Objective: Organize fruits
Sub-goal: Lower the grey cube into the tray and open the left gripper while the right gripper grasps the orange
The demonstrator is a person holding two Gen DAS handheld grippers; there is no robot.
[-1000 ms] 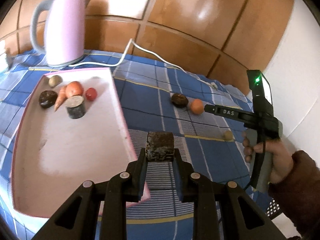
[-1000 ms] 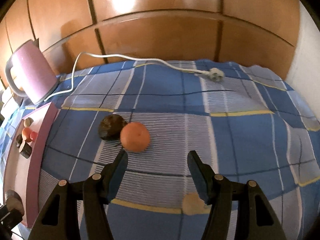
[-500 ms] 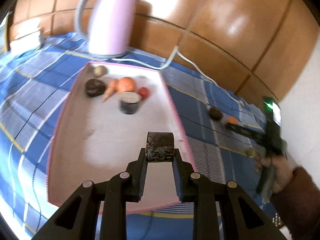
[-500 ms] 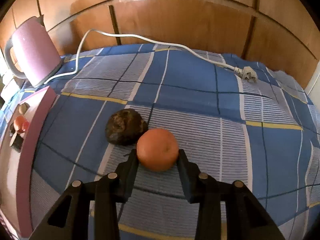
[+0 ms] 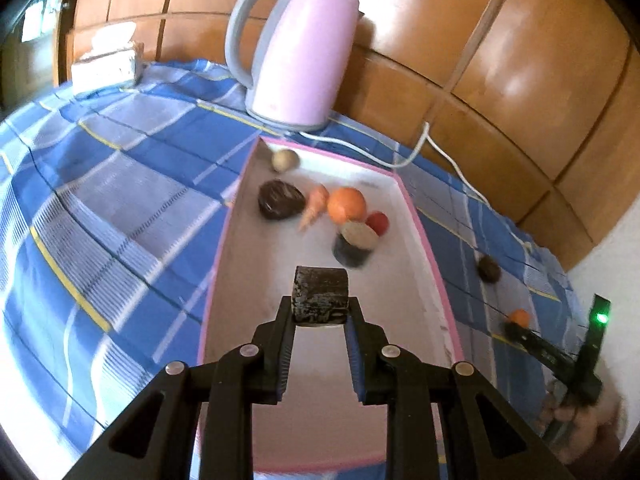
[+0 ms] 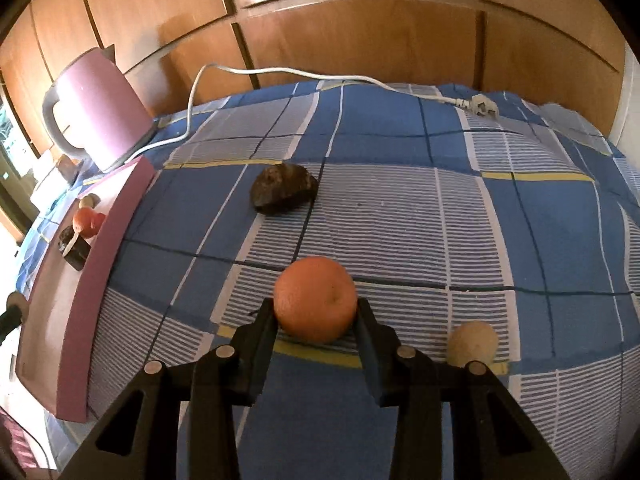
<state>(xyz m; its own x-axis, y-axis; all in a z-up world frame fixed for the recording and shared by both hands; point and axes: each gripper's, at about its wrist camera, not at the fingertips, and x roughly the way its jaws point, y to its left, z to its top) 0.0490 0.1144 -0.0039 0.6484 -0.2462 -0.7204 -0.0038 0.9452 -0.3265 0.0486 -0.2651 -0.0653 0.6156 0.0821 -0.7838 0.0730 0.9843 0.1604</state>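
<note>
My left gripper (image 5: 320, 312) clamps a dark block (image 5: 320, 294) at its fingertips, above the pink tray (image 5: 430, 240). My right gripper (image 6: 316, 316) squeezes an orange (image 6: 315, 304) between its fingers, over the blue checked cloth (image 6: 400, 208).

A dark cylindrical chunk (image 5: 320, 295) sits clamped above the pink tray (image 5: 428, 240), which holds a pale ball (image 5: 285, 159), dark lump (image 5: 280, 200), carrot (image 5: 314, 208), orange fruit (image 5: 346, 204), red fruit (image 5: 378, 222) and cut dark piece (image 5: 356, 244), while another orange (image 6: 316, 299) is pinched over the checked cloth near a dark lump (image 6: 283, 193) and pale ball (image 6: 472, 343).
</note>
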